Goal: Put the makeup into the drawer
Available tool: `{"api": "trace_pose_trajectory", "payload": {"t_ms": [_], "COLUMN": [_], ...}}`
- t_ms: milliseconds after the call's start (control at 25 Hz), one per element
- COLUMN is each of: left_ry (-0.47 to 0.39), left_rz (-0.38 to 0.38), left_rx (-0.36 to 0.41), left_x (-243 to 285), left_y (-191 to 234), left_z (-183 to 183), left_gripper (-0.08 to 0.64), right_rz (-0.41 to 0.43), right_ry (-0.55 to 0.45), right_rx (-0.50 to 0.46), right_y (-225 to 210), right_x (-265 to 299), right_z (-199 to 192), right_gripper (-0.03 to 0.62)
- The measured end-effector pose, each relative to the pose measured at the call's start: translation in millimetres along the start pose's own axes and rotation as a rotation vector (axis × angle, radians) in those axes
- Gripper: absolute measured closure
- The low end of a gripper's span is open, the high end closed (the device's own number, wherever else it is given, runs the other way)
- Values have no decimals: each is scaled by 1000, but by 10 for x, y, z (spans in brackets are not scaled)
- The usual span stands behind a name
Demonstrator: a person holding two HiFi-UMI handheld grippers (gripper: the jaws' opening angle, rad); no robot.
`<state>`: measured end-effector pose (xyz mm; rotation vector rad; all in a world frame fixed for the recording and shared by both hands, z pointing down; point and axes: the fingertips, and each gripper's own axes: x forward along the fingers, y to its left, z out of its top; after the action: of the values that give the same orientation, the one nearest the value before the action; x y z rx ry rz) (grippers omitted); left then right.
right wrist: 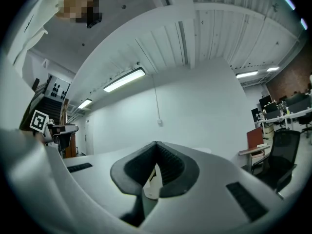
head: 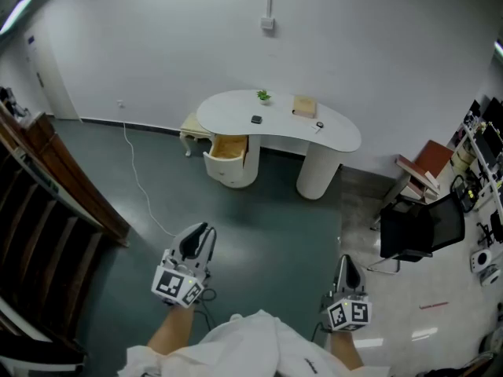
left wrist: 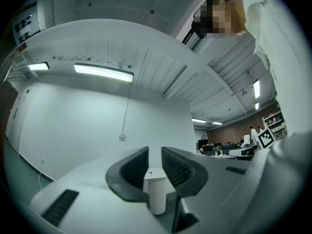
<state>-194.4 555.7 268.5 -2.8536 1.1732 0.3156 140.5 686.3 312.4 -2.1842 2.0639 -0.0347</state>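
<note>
A white kidney-shaped desk (head: 236,110) stands far ahead against the wall. The drawer (head: 228,149) in its left pedestal is pulled open, with a wooden inside. On the desktop lie a small dark item (head: 256,119), a tan box (head: 305,105), a small thing (head: 319,125) near the right end and a little green plant (head: 262,96). Both grippers hang low over the floor, well short of the desk. My left gripper (head: 200,232) (left wrist: 155,152) is shut to a thin slit with nothing in it. My right gripper (head: 346,264) (right wrist: 156,145) is shut and empty, tips touching.
Dark wooden stairs with a railing (head: 47,179) fill the left side. A black office chair (head: 416,230) and a red-brown chair (head: 428,163) stand at the right, beside shelves. A white cable (head: 137,179) trails over the green floor. A low stool (head: 192,128) sits left of the desk.
</note>
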Motion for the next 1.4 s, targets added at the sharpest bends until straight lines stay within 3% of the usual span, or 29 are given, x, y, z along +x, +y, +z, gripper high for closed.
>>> {"api": "trace_pose_trajectory", "payload": {"t_ms": [80,320,760,1120,1400], "left_ry": [10,25,72,80,81], "left_rz": [-6,-10,-26,-15,-14], "left_rx": [-13,-17,-1,-7,-10], "left_x": [9,1,-39,264,815], "left_y": [28,148,357,476,607], "left_z": [-28,-86,-235,-324,-411], "left_gripper": [383,246,212,196,196], "right_rz": [4,14,25,8,28], "right_ry": [8,21,28,24,34], "right_rx": [-2,-11,-11,-14,-3], "right_y": [72,283,614,439,234], "right_x": [25,98,158,465,989], "right_z": [-23,-96,-228,-269,-308], "right_gripper": [575,575,575,575,575]}}
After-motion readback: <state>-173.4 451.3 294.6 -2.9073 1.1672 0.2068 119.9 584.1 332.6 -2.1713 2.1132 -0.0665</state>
